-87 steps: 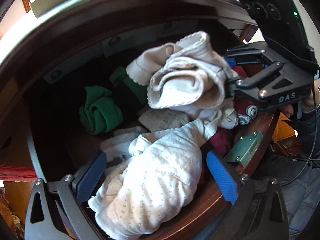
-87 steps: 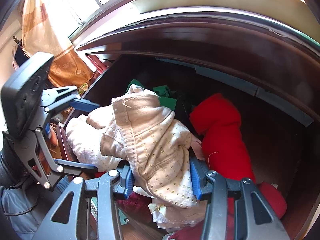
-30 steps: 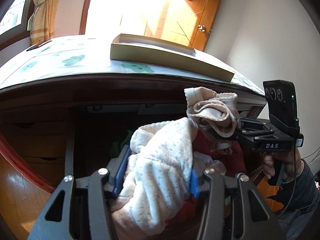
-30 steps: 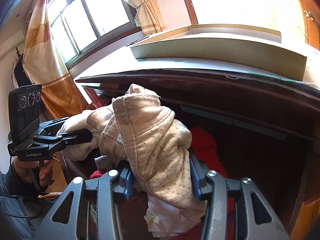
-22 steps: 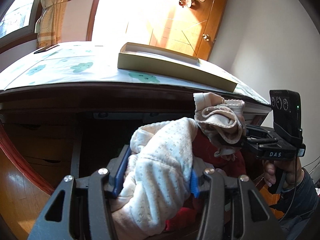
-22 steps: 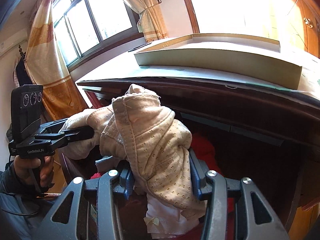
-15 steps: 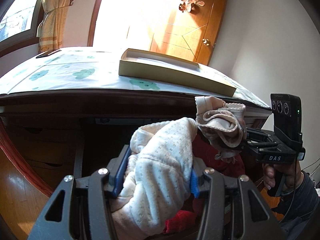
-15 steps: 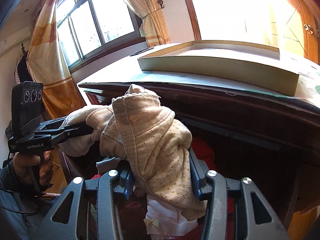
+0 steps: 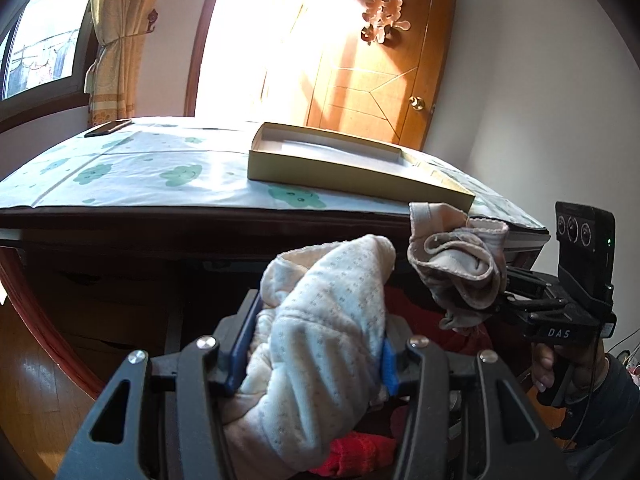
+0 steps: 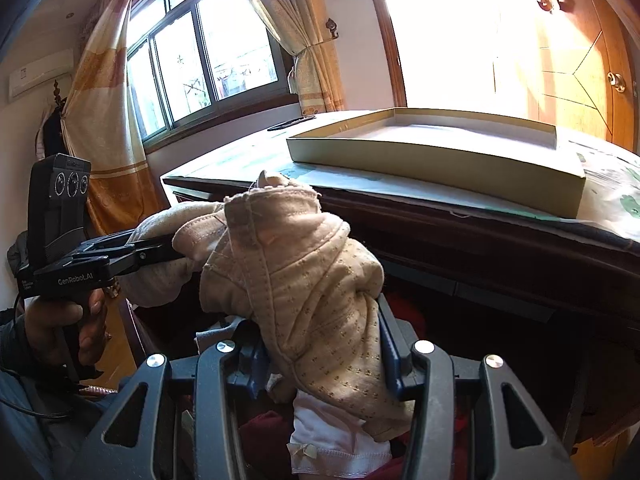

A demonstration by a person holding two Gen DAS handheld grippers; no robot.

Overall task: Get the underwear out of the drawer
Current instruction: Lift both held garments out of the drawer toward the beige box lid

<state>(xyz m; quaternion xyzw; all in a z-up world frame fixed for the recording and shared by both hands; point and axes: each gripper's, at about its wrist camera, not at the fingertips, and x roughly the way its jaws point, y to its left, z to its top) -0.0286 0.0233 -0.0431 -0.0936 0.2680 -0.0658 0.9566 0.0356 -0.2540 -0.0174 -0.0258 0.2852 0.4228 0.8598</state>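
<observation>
Strong daylight floods in from the doorway and the window, blowing both out to near white and throwing glare across the bench cover. The open drawer below lies in deep shadow, its contents hard to make out. Fisheye distortion bows straight edges and blackens the corners; focus is sharp, without motion blur.

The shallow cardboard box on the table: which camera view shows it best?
The left wrist view: the shallow cardboard box appears whole from above, all four walls and its pale floor visible. The right wrist view shows the box lower and more edge-on, mostly the near wall, and glare washes out its far rim.
</observation>
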